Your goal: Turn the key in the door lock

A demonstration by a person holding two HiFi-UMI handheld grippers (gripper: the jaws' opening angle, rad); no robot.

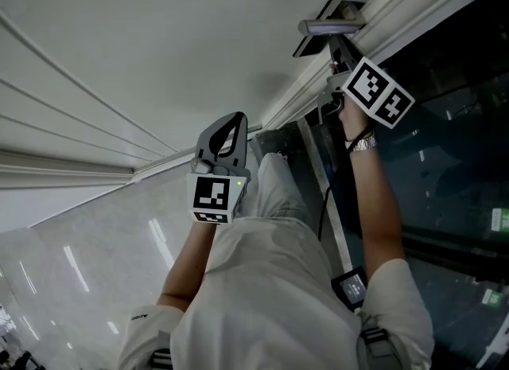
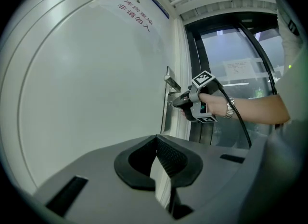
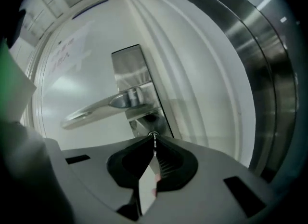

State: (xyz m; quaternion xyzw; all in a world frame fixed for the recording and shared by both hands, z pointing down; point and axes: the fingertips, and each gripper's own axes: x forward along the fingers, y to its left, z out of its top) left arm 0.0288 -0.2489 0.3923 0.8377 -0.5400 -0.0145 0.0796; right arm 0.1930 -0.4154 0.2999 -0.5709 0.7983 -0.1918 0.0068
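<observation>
A silver lock plate (image 3: pixel 129 69) with a lever handle (image 3: pixel 98 107) sits on the white door (image 3: pixel 82 64). Just below the lever, my right gripper (image 3: pixel 154 140) is shut on the key (image 3: pixel 154 143), a thin metal sliver pinched edge-on between its tips at the keyhole (image 3: pixel 152 135). In the left gripper view the right gripper (image 2: pixel 177 103) presses against the same plate (image 2: pixel 167 114) under the handle (image 2: pixel 172 82). The head view shows it at the door edge (image 1: pixel 337 83). My left gripper (image 2: pixel 156 138) stays back from the door, shut on nothing, and appears mid-picture in the head view (image 1: pixel 234 119).
A dark glass panel in a metal frame (image 2: pixel 231 69) stands right beside the lock. A black cable (image 2: pixel 243 122) trails from the right gripper along the forearm. A printed notice (image 2: pixel 137 13) is stuck high on the door. A pale tiled floor (image 1: pixel 71 273) lies below.
</observation>
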